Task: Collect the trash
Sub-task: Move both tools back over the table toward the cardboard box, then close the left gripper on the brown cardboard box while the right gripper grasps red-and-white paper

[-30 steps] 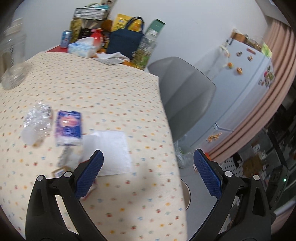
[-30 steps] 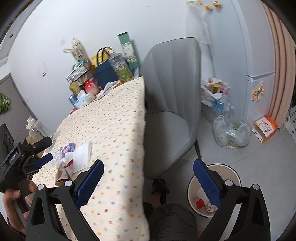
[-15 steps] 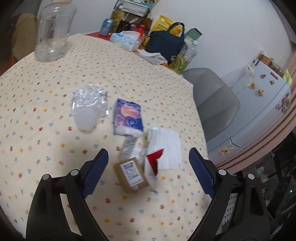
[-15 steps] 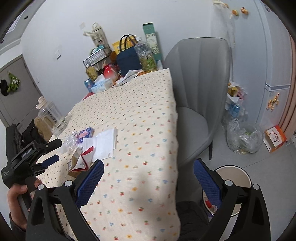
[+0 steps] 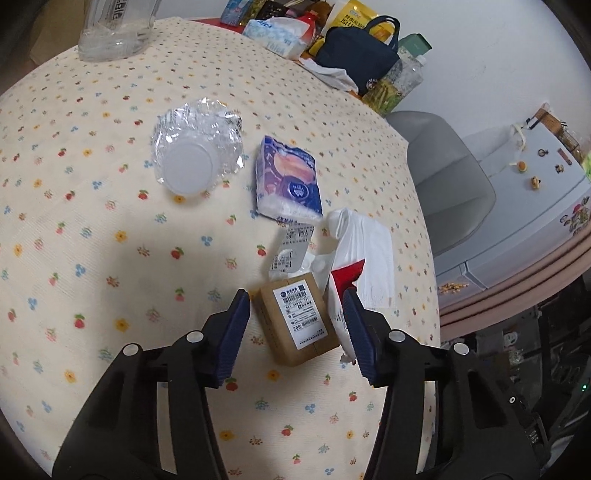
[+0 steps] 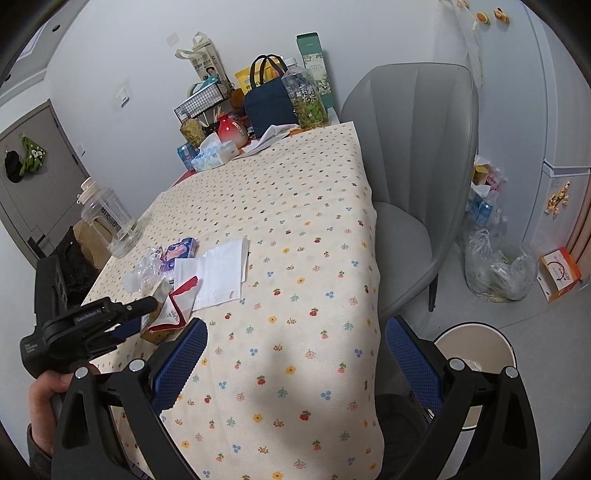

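Setting: a tabletop [image 5: 110, 236] under a cream woven cloth printed with small flowers, a grey padded chair [image 6: 417, 155] at its far side, a pale bin [image 6: 476, 350] on the grey floor beside it.

Item 1: we list a small brown cardboard box [image 5: 295, 321], rectangular, with a white barcode label on top. It lies on the cloth near the edge, between the blue ribbed pads of the left claw [image 5: 295, 328]. The jaws have just been closing; a sliver of cloth shows between the left pad and the box, so we read no grip yet. The right pad sits against item 2.

Item 2: a torn red-and-white paper wrapper [image 5: 341, 295], creased, leaning against the box's right side; its lower end is hidden behind the pad.

Item 3: a white tissue sheet [image 5: 373, 254], soft and embossed, partly under the wrapper.

Item 4: a printed slip [image 5: 291, 247], its text too small for us to read.

Item 5: a purple-blue soft pack of tissues [image 5: 290, 181].

Item 6: a crumpled clear plastic cup [image 5: 195, 155], on its side.

The right claw [image 6: 291, 362] hangs above the tabletop edge, jaws wide apart, nothing between them. In its view a hand [image 6: 48, 395] grips the other tool; the box is mostly hidden there.

Background: a clear jar [image 5: 114, 29], cut off at the top, and a navy bag [image 5: 358, 55].
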A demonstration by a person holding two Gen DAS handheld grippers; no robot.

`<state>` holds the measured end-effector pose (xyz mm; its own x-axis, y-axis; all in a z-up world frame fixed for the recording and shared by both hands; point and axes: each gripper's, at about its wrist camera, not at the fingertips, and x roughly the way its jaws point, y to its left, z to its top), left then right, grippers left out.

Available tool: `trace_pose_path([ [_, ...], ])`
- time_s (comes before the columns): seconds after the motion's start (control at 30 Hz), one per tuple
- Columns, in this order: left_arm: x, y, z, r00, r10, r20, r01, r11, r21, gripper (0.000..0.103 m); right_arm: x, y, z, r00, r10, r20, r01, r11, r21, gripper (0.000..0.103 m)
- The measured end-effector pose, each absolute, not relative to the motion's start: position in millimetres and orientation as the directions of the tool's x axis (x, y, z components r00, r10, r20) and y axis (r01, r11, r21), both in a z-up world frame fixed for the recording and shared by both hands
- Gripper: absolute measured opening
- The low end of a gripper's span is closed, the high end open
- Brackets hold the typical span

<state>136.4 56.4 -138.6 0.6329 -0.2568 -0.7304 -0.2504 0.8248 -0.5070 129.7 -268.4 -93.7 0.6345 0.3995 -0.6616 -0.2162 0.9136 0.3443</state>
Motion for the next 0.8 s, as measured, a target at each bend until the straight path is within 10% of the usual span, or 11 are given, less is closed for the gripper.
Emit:
trace_pose_path([
  [0.1, 137.4, 54.6, -142.0, 0.627, -0.256, -0.735, -0.261, 0.82, -0.509, 0.039, 130.0, -269.8, -95.7, 0.631, 0.404, -0.662, -0.215, 0.911, 0.352, 0.095],
  [0.8, 103.0, 112.8, -119.2, 0.709, -0.214, -0.672, -0.294, 0.777, -0.557, 0.037, 137.4, -178.3, -91.4, 0.539, 0.519, -0.664, -0.403, 0.85, 0.338, 0.095],
])
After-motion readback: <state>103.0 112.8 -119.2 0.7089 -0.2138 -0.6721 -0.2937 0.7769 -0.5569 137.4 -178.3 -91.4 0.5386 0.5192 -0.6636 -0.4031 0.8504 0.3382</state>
